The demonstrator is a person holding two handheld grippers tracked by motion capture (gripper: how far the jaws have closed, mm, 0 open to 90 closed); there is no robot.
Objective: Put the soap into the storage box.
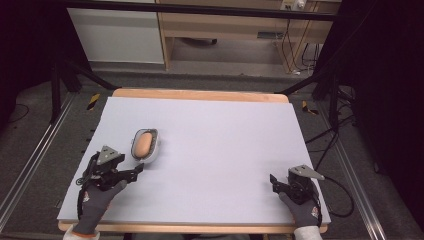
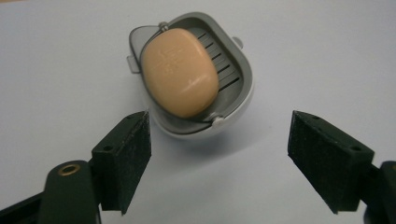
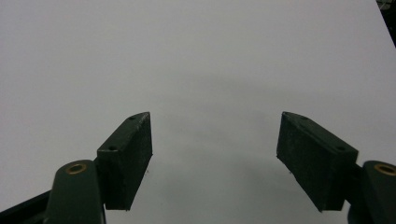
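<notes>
Left gripper: a gloved hand is holding it low over the table's left side, its jaws standing wide apart with nothing between them. It is pointing at the soap dish, probably lining up for a reach.
Soap dish: it is sitting just beyond the left gripper on the pale table cover, well left of centre. In the left gripper view the dish is lying ahead of the spread jaws, untouched.
Soap: the peach-coloured oval bar is resting on the dish's slatted grey insert, filling most of it. It is likely to be slippery under the pads, so a grip on the dish rim may prove safer.
Middle of the table: nothing is lying here, which is leaving free room for either hand.
Right gripper: another gloved hand is resting it near the table's front right corner, well apart from the dish. Its jaws are also standing open and empty, facing bare cover, seemingly waiting.
</notes>
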